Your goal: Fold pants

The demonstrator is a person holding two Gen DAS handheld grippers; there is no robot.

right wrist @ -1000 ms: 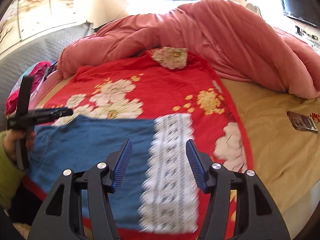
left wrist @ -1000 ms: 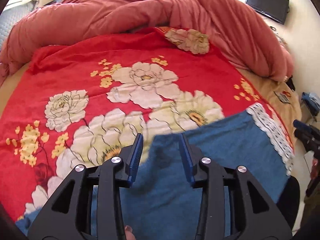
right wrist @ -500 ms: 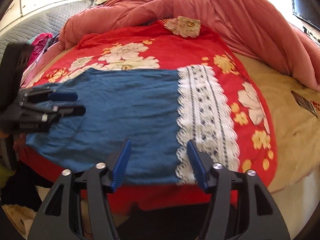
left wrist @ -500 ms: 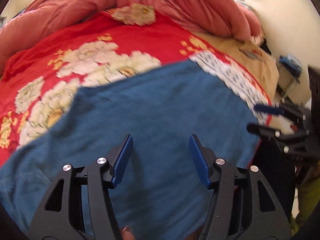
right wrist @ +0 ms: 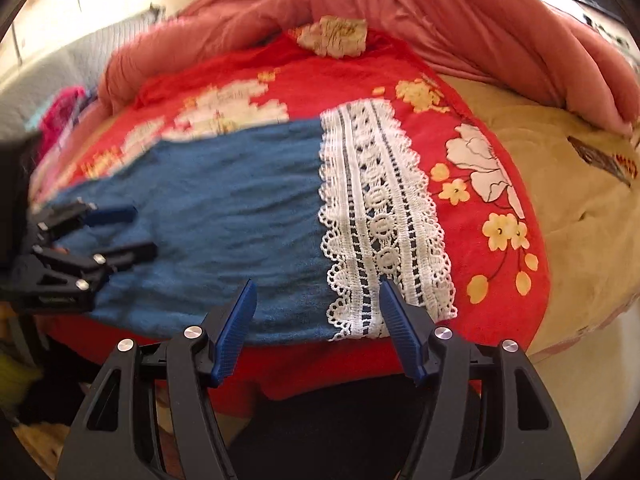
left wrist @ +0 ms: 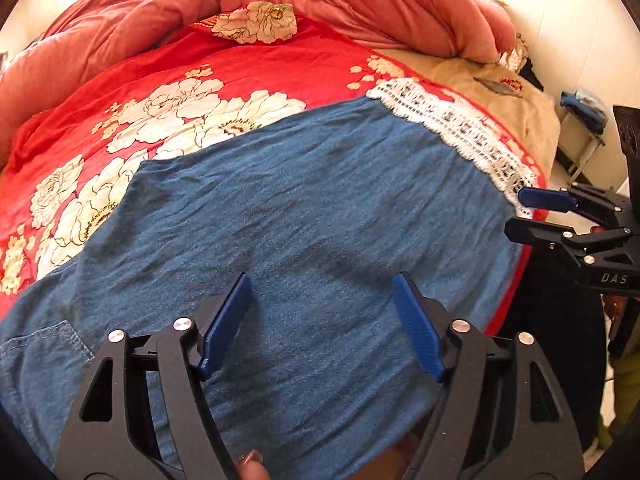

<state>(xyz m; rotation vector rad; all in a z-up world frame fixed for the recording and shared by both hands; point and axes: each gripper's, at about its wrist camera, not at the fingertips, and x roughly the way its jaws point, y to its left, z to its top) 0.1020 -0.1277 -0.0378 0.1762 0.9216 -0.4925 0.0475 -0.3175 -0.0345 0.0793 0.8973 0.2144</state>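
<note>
Pants lie flat on the bed: left gripper is opening and right gripper gapes, both empty, so each should pinch a near-edge layer cleanly.

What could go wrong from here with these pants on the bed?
The left gripper has its jaws opening over bare blue fabric of the pants, so closing here might pinch only the top layer and bunch it. The right gripper sits open at the near edge beside the white lace hem; its pads could snag the open lacework. The near edge lies close to the bed's side, so a tug might drag the pants off.
</note>
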